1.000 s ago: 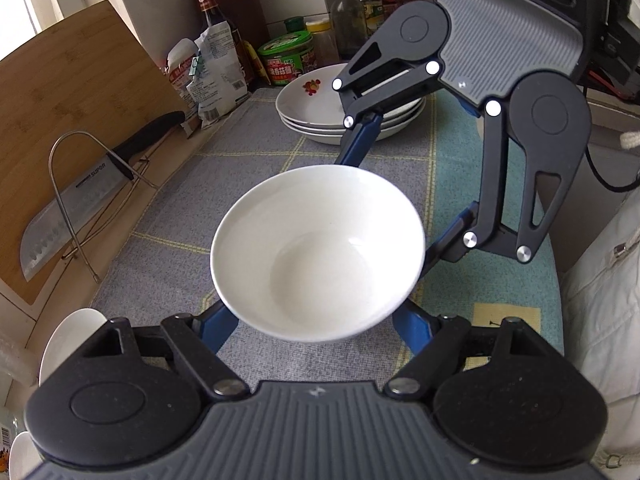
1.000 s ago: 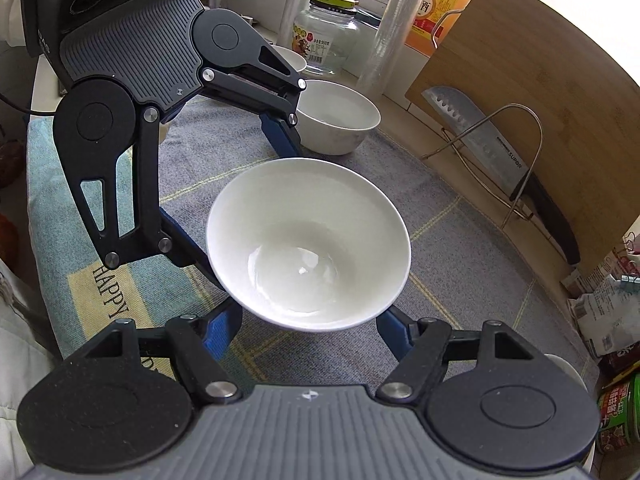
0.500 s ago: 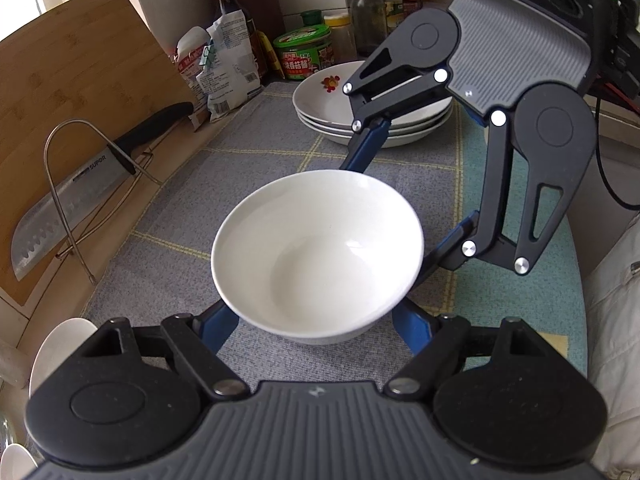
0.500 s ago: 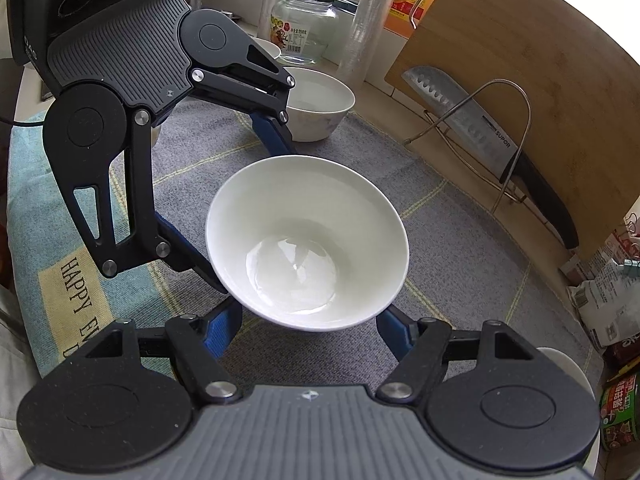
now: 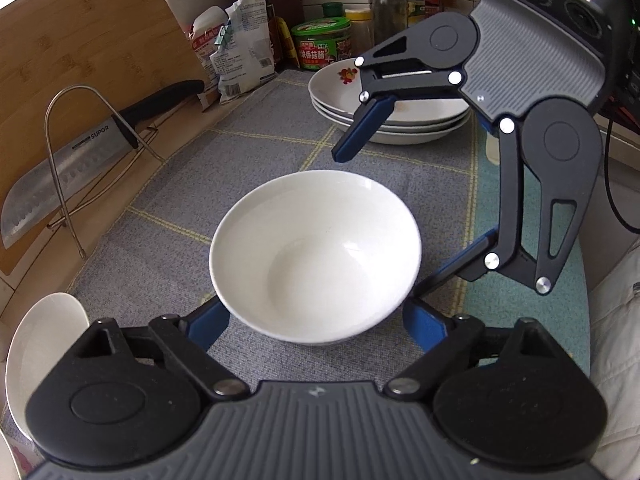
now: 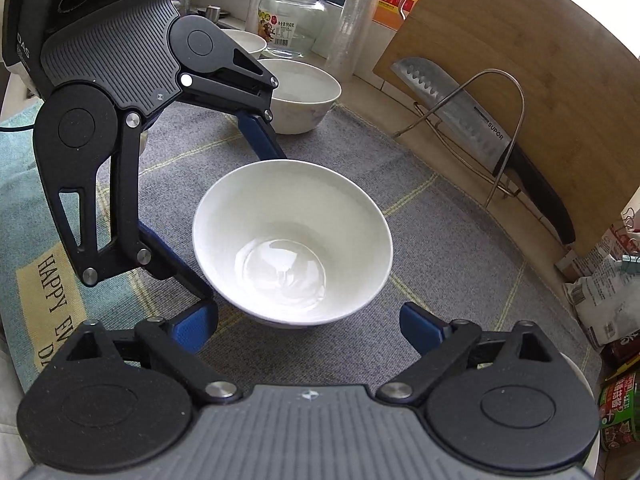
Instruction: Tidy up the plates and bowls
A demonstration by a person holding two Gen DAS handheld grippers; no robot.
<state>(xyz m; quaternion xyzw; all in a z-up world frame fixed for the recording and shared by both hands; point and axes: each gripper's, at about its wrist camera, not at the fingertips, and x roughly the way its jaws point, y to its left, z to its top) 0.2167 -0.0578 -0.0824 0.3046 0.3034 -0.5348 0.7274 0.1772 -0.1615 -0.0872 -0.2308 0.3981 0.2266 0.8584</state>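
Note:
A plain white bowl (image 5: 316, 256) stands on the grey mat, also in the right wrist view (image 6: 292, 244). My left gripper (image 5: 316, 326) grips the bowl's base from one side, its fingers closed against it. My right gripper (image 6: 308, 324) faces it from the opposite side, open, its fingers spread wide of the bowl and apart from it; it also shows in the left wrist view (image 5: 380, 208). A stack of flowered plates (image 5: 384, 108) sits at the far end. Another white bowl (image 6: 304, 94) stands behind the left gripper.
A wooden cutting board (image 5: 80, 64) and a cleaver (image 5: 60, 172) in a wire rack line the wall side. Bottles, a green tin (image 5: 320, 46) and packets stand behind the plates. A glass jar (image 6: 290, 20) stands near the other bowls. A white dish (image 5: 40, 352) lies by my left gripper.
The right gripper has opened and drawn back from the bowl; its far finger now stands clear of the rim. The bowl has come down onto the mat, still in the left gripper.

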